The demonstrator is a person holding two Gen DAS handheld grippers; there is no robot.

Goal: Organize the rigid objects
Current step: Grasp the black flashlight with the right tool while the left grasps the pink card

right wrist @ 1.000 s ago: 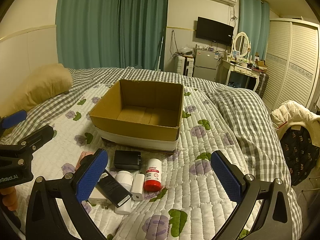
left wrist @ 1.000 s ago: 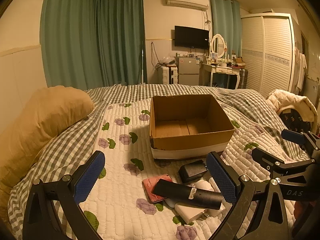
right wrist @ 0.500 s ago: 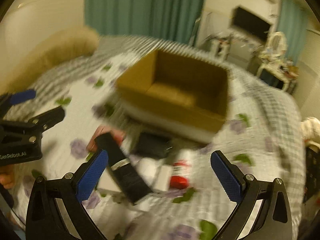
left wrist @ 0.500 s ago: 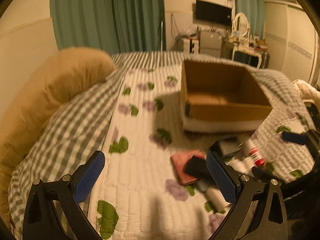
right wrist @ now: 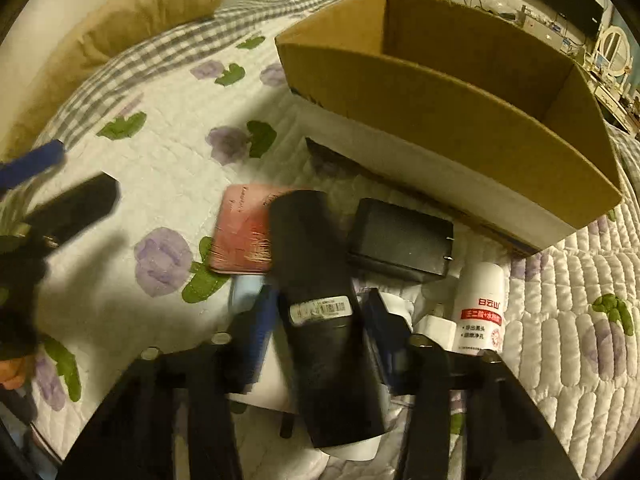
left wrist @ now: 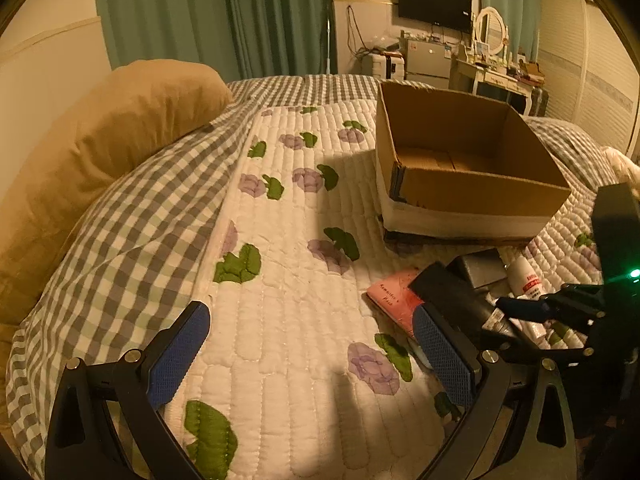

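An open cardboard box point(left wrist: 472, 152) point(right wrist: 448, 120) stands on the quilt, with a pile of objects in front of it. My right gripper point(right wrist: 320, 332) has its fingers closed around a long black cylinder point(right wrist: 316, 304) that lies on the pile; the cylinder also shows in the left wrist view point(left wrist: 448, 292). Beside it lie a pink card pack point(right wrist: 244, 236), a black adapter point(right wrist: 400, 240), a white bottle with a red label point(right wrist: 480, 308) and a white charger point(right wrist: 436, 328). My left gripper point(left wrist: 308, 352) is open and empty over the quilt, left of the pile.
A tan pillow point(left wrist: 100, 148) lies at the left on the checked bedding. The flowered white quilt point(left wrist: 280, 240) covers the bed's middle. A dresser, mirror, TV and wardrobe stand far behind the box.
My right gripper has dropped down to the pile and closed on the black cylinder. My left gripper has swung left, away from the pile, and stays open.
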